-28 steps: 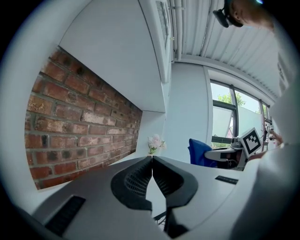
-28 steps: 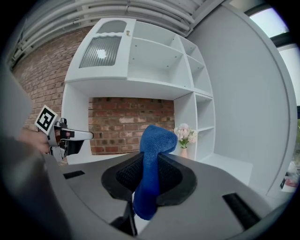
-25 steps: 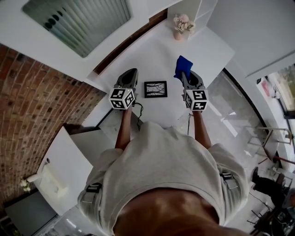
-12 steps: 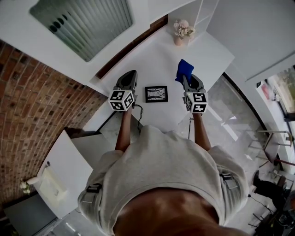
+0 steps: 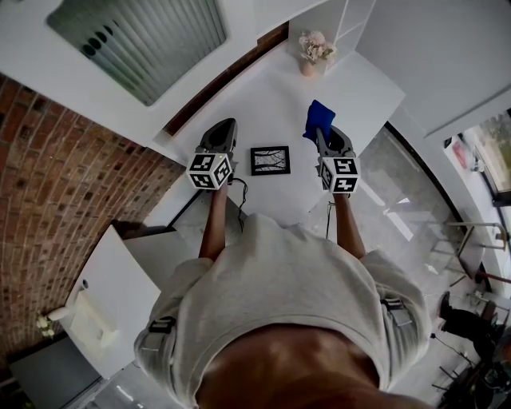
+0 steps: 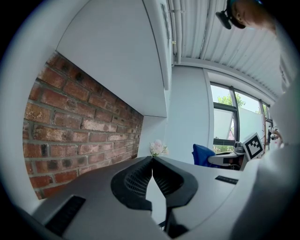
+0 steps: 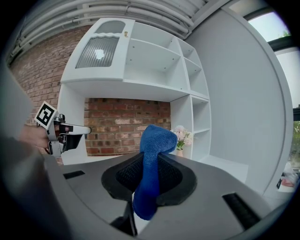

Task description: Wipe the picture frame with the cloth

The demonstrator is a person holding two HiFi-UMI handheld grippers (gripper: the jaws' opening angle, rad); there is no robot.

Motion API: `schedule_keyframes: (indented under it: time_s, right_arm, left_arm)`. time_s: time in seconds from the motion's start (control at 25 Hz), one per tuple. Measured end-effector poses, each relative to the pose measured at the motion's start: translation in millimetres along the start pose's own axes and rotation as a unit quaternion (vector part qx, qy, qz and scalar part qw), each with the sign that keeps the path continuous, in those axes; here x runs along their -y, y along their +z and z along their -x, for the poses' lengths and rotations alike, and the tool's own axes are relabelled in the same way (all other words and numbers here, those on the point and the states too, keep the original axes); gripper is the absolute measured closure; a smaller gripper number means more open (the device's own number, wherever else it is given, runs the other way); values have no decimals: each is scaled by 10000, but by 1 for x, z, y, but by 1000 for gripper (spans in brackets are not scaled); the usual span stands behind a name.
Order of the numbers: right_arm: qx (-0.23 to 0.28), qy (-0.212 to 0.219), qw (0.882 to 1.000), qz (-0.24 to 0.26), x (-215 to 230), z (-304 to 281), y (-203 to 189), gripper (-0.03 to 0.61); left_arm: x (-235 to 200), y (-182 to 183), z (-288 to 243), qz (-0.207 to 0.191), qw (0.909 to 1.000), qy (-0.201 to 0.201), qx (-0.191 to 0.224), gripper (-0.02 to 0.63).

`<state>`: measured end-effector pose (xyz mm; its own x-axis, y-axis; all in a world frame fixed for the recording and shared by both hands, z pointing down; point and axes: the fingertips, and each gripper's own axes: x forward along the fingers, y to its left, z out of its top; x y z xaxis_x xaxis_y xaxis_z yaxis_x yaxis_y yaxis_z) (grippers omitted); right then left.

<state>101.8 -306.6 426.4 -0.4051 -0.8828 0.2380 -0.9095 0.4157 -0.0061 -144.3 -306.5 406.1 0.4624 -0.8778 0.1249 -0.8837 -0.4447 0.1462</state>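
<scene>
On table (image 5: 271, 104): picture frame (image 5: 270, 160) likely light, fragile (brace its edge). Right tool (image 7: 149, 161) pinches soft cloth (image 7: 157, 138); left tool (image 6: 152, 161) closed, empty.

Picture frame (image 5: 270, 160) lying flat on the table (image 5: 267, 96), between the left gripper (image 5: 230, 125) and the right gripper (image 5: 318, 133), cloth (image 5: 318, 117) clamped in the right gripper's jaws, flowers (image 5: 314, 48) at the table's far end, shelves (image 5: 351, 20) beside them, brick wall (image 5: 72, 160) to the left.

Left tongs (image 5: 231, 125) and right tongs (image 5: 318, 130) edged slightly forward
</scene>
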Motion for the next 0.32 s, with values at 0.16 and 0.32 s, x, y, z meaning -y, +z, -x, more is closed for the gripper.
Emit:
schedule_keyframes:
  time_s: [0.16, 0.32]
  right_arm:
    - [-18, -12, 10000, -11, 0, 0, -1, 500]
    - [-48, 12, 10000, -26, -2, -2, 1, 500]
  left_arm:
    - [1, 1, -1, -7, 10000, -19, -9, 597]
    - [0, 0, -2, -10, 10000, -24, -13, 597]
